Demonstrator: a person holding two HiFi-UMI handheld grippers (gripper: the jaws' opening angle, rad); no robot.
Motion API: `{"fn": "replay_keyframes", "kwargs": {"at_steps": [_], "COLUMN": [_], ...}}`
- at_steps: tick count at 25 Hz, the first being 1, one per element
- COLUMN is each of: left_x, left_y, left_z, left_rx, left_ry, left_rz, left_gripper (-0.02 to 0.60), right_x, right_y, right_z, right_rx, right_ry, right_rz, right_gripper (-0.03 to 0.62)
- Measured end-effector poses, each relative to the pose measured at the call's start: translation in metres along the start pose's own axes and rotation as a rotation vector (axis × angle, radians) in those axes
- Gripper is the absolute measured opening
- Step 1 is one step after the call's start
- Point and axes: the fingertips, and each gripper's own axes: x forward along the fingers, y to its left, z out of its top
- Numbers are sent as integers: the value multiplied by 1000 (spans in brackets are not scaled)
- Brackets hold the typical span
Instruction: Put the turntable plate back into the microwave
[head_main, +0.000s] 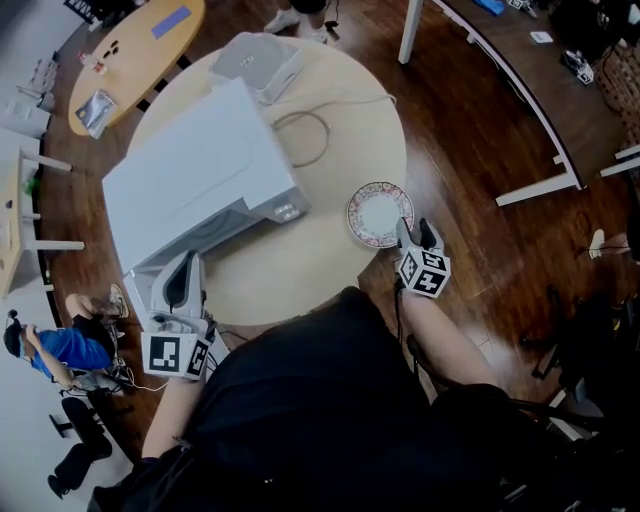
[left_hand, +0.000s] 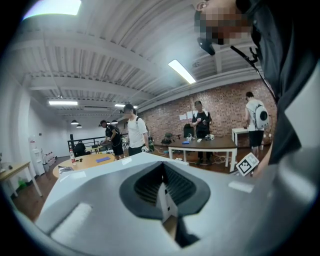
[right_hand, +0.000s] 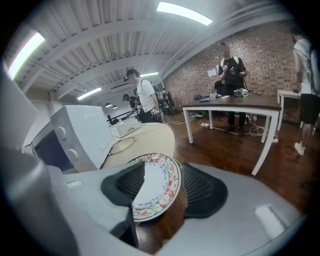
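Looking down through the head view, I see the white microwave (head_main: 200, 170) on the round table (head_main: 350, 120). The turntable plate (head_main: 379, 214) lies flat on the table, close to the edge nearest me and well apart from the microwave. The right gripper (head_main: 416, 234) sits just beside the plate's near rim. The left gripper (head_main: 182, 285) is at the microwave's front corner. From up here I cannot see inside the microwave, and my own body hides the table's near edge.

In the left gripper view, the left gripper's (left_hand: 165, 192) jaws are pressed close on a thin white panel (left_hand: 164, 200). The gripper fills the bottom of the view, so I cannot see the rest of the panel.

In the right gripper view, the right gripper's (right_hand: 162, 186) jaws stand wide apart. The plate (right_hand: 160, 172) sits between them, but the pads are not pressing on it. One jaw hides part of its rim. The microwave (right_hand: 80, 135) shows at the left, cut off by the gripper.
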Motion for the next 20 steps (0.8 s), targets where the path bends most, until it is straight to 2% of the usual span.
{"fn": "replay_keyframes", "kwargs": {"at_steps": [3, 8, 13, 20], "left_x": [1, 1, 4, 11], "left_y": [4, 9, 11, 14], "left_z": [1, 5, 9, 16], "left_rx": [5, 14, -16, -13], "left_ry": [-6, -8, -9, -9], "left_rz": [28, 46, 58, 79], "left_gripper": [5, 3, 5, 5], "right_x": [6, 13, 21, 31], "right_y": [-4, -5, -10, -18], "right_z": [-12, -24, -30, -41], "right_rx": [56, 66, 87, 167], "right_ry": [39, 75, 105, 140], "right_rz": [-2, -1, -10, -24], "right_gripper": [247, 262, 262, 262]}}
